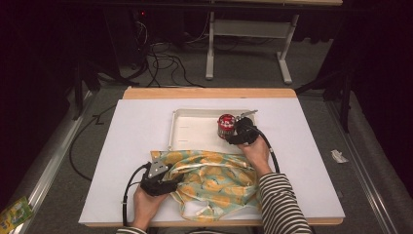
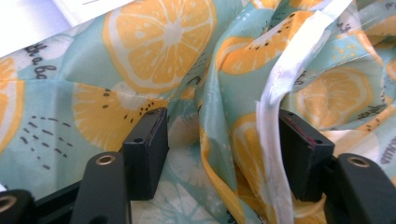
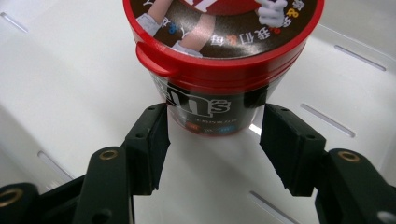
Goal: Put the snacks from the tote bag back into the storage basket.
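Reaching into the white tray point(image 1: 181, 127) at the middle of the table point(image 1: 126, 146) with the right gripper point(image 1: 233, 132), jaws spread on either side of the lower part of a red-lidded candy tub point(image 1: 226, 125) and not yet pressing on it. Standing upright inside the tray, near its right end, that tub point(image 3: 219, 56), with its printed lid toward the camera in the right gripper view and both black jaws just short of its dark wall. Lying crumpled on the table just in front of the tray, a lemon-print cloth bag point(image 1: 214, 180), teal with orange slices and a white-trimmed edge. Resting at the bag's left edge, the left gripper point(image 1: 168, 184), jaws standing wide with folds of the fabric point(image 2: 187, 70) bunched between them and the white hem point(image 2: 280, 93) just beside the right jaw, nothing pinched.
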Motion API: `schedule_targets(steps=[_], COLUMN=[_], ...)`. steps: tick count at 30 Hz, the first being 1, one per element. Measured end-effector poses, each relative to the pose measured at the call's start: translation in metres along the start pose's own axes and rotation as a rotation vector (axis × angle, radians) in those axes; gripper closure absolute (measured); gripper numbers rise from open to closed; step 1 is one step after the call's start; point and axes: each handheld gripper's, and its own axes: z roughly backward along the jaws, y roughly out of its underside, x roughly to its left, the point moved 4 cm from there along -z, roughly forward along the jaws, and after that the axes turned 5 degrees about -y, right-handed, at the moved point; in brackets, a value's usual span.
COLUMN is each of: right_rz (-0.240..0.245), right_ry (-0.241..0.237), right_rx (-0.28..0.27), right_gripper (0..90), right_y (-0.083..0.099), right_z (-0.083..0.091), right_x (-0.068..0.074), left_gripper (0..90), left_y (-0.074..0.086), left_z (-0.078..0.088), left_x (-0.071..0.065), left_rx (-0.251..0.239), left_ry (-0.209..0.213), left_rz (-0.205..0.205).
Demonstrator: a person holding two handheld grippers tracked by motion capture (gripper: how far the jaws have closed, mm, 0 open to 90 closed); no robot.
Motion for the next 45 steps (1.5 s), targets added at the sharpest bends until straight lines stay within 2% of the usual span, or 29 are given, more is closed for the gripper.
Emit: schedule_targets(steps=[6, 10, 14, 17, 22, 31, 42, 45], right_rz=[-0.014, -0.006, -0.003, -0.004, -0.014, 0.01, 0.002, -0.002], right_ry=[-0.015, -0.027, -0.018, -0.018, -0.021, -0.035, -0.049, -0.026], right_rx=[-0.028, -0.052, -0.088, -0.084, -0.097, -0.141, -0.195, -0.212], right_gripper=[43.7, 44.4, 45.9, 46.2, 46.3, 45.2, 49.2, 51.1], right_y=[0.0, 0.0, 0.001, 0.005, 0.011, 0.014, 0.03, 0.036], right_z=[0.009, 0.02, 0.031, 0.034, 0.042, 0.061, 0.078, 0.083], right_x=[-0.001, 0.002, 0.003, 0.002, -0.001, 0.004, 0.006, 0.007], left_gripper=[39.8, 39.8, 40.4, 40.4, 40.0, 37.5, 36.4, 37.1], left_y=[-0.001, -0.001, -0.003, -0.004, -0.006, -0.012, -0.017, -0.019], left_z=[0.0, 0.001, 0.004, 0.006, 0.009, 0.019, 0.032, 0.037], left_x=[-0.001, 0.0, 0.0, 0.0, -0.002, -0.005, -0.006, -0.006], left_rx=[-0.007, -0.005, -0.021, -0.033, -0.034, -0.067, -0.089, -0.096], left_ry=[0.006, 0.02, 0.028, 0.046, 0.06, 0.072, 0.093, 0.101], left_rz=[0.0, -0.004, 0.008, 0.024, 0.021, 0.017, 0.027, 0.032])
